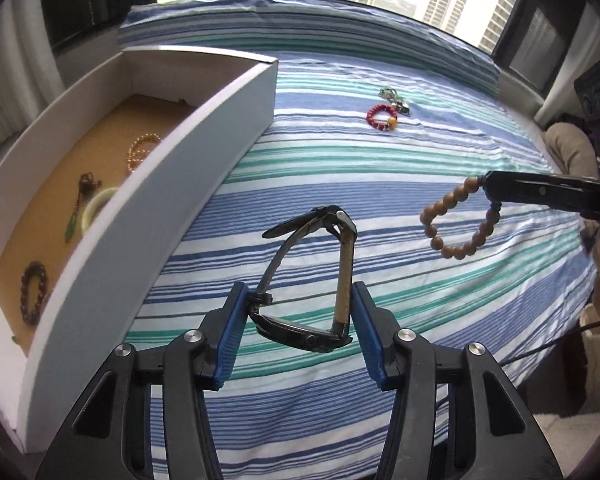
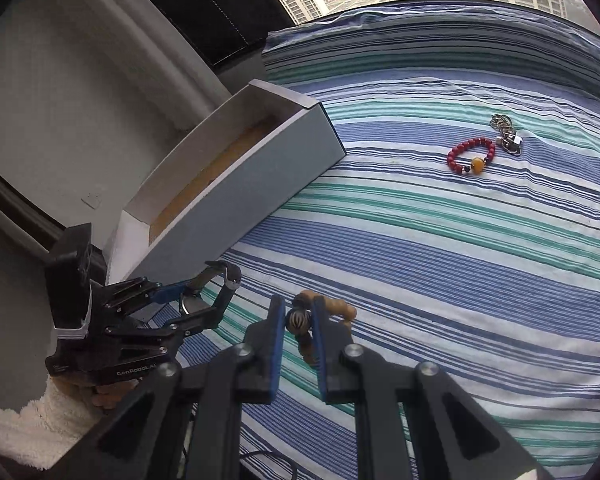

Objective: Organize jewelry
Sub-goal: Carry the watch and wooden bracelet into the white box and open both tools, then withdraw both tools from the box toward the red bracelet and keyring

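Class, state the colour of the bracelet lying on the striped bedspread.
Red bracelet with one amber-orange bead; clearest in the right wrist view.

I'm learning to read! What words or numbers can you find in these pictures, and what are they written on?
"GenRobot.AI": white print on the side of the left gripper, seen from the right wrist; the last letters are partly hidden.
"0": one white character on the right gripper, cut off by the picture's edge.
Nothing readable on the watch, the wooden bead bracelet or the white box.
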`<action>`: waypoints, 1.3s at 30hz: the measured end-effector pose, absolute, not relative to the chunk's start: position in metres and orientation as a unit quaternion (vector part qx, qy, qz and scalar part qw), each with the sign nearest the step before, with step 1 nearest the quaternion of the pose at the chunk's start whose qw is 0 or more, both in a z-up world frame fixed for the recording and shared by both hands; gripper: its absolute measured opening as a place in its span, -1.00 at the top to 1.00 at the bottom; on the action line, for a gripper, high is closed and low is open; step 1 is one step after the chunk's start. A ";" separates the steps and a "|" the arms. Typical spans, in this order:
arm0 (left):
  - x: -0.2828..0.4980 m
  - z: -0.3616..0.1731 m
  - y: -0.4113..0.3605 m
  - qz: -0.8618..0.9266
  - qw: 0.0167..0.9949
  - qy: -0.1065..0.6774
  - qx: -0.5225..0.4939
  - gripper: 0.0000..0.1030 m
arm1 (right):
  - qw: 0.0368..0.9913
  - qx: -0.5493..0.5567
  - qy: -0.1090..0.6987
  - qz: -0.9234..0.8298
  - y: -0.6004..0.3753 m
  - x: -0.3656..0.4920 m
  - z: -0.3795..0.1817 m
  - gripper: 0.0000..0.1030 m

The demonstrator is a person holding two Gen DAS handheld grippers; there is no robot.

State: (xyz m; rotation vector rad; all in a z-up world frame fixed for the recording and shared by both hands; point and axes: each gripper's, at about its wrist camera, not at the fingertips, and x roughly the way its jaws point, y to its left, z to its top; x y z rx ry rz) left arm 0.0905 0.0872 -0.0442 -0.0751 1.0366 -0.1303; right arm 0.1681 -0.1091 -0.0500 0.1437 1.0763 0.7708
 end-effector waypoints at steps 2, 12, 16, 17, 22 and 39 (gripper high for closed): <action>0.085 -0.021 0.112 -0.045 0.874 0.482 -0.050 -0.02 | 0.787 0.058 0.487 0.375 -0.091 0.171 -0.033 0.74; 0.117 0.000 0.276 0.108 0.862 0.472 -0.148 -0.03 | 0.800 0.011 0.407 0.441 0.043 0.219 0.035 0.74; 0.137 -0.036 0.324 0.157 0.838 0.491 -0.179 -0.03 | 0.798 -0.001 0.408 0.443 0.089 0.252 0.028 0.74; 0.142 -0.045 0.332 0.163 0.832 0.497 -0.187 -0.03 | 0.800 -0.008 0.408 0.440 0.099 0.260 0.022 0.74; 0.149 -0.081 0.346 0.178 0.813 0.519 -0.196 0.00 | 0.804 -0.045 0.431 0.407 0.123 0.299 -0.015 0.74; 0.106 0.003 0.215 0.149 0.896 0.408 -0.096 -0.85 | 0.861 -0.057 0.378 0.335 0.025 0.232 0.028 -0.27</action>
